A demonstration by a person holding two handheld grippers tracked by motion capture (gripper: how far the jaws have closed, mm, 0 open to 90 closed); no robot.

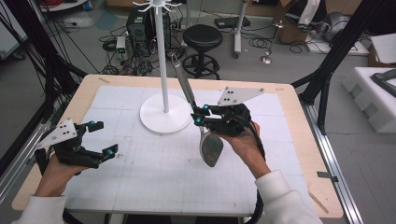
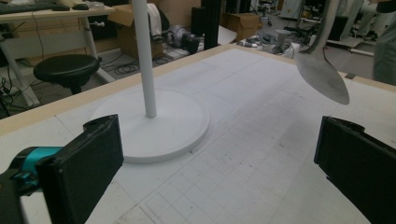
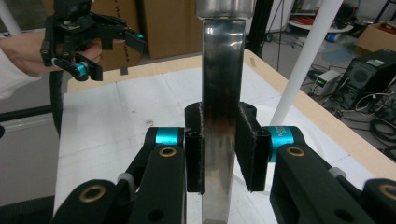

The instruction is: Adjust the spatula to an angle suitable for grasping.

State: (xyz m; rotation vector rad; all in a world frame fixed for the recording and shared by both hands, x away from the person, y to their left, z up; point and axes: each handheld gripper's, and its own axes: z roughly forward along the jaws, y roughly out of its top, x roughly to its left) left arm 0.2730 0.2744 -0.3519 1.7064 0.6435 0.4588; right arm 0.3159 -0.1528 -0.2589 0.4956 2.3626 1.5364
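Observation:
A large metal spoon (image 1: 211, 148) hangs above the table, bowl down and long handle slanting up toward the back. My right gripper (image 1: 198, 115) is shut on its flat handle (image 3: 219, 93), which sits squeezed between the two pads, near where handle and bowl meet. A white stand (image 1: 164, 70) with hooks at its top rises from a round base (image 1: 159, 122) just left of the spoon. My left gripper (image 1: 103, 137) is held open above the table's left side with nothing between its jaws; from it I see the spoon bowl (image 2: 322, 74) and the stand's base (image 2: 187, 121).
A white gridded mat (image 1: 154, 172) covers the wooden table (image 1: 299, 154). Behind the table are a black stool (image 1: 202, 37), a computer tower (image 1: 139, 23) and cables on the floor. White foam blocks (image 1: 373, 93) lie off to the right.

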